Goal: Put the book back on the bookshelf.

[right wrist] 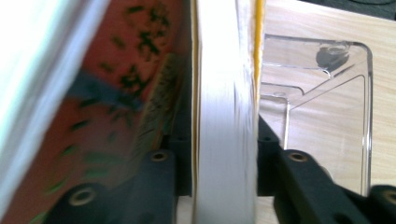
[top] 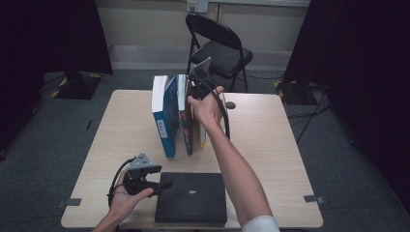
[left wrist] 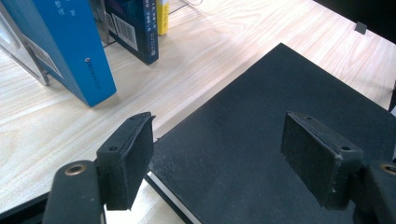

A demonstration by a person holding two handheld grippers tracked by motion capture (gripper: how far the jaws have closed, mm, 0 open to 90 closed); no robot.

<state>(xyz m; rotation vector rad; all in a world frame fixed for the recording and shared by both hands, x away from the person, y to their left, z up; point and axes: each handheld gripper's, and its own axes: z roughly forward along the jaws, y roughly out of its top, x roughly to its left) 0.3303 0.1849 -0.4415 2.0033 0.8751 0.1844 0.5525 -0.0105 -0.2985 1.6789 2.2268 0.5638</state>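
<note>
Three books stand upright mid-table: a tall blue book point(top: 164, 116) point(left wrist: 70, 46), a dark blue book point(top: 185, 123) point(left wrist: 133, 28) and a yellow book point(top: 200, 133) point(left wrist: 162, 16). From above and behind, my right gripper point(top: 197, 92) point(right wrist: 224, 158) is shut on the yellow book's white page block point(right wrist: 224, 93); an orange cover point(right wrist: 116, 93) presses against it on the left. A flat black book point(top: 193, 195) point(left wrist: 280, 93) lies at the table's near edge. My left gripper point(top: 162, 186) point(left wrist: 219, 140) hovers open over its left corner, holding nothing.
A clear acrylic bookend point(right wrist: 322, 102) stands beside the yellow book, and another clear piece point(left wrist: 18, 56) sits by the blue book. A black folding chair point(top: 220, 48) stands behind the table point(top: 270, 140). Dark curtains hang on both sides.
</note>
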